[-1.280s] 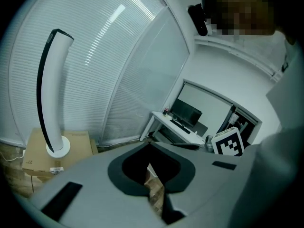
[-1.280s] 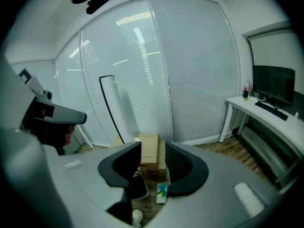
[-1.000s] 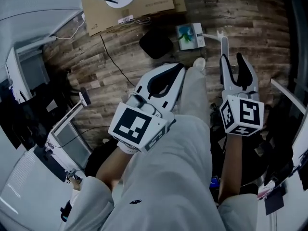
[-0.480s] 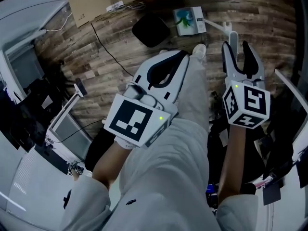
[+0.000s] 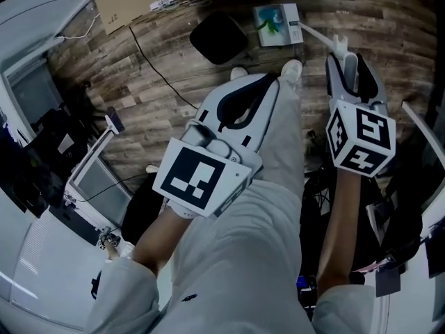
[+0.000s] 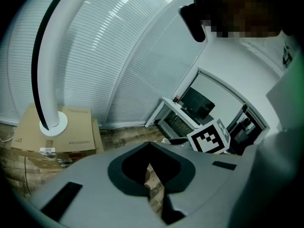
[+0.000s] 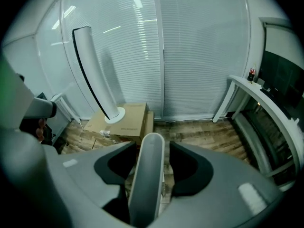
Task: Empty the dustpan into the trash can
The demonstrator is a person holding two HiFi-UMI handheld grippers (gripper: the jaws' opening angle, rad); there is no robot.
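The dustpan (image 5: 278, 25) sits on the wood floor (image 5: 160, 75) just ahead of the person's shoe (image 5: 292, 68), with something green showing in its pan. Its white handle (image 5: 316, 36) slants back into the right gripper (image 5: 350, 60). That gripper's jaws have just been opening and now stand wide, the handle between them with a gap on either side (loose, not pinched). The left gripper (image 5: 268, 82) hangs over the trouser leg (image 5: 257, 242), jaw tips together, nothing in them. Just left of the dustpan lies a black rounded object (image 5: 219, 37), and beyond it a cardboard box (image 5: 139, 5).
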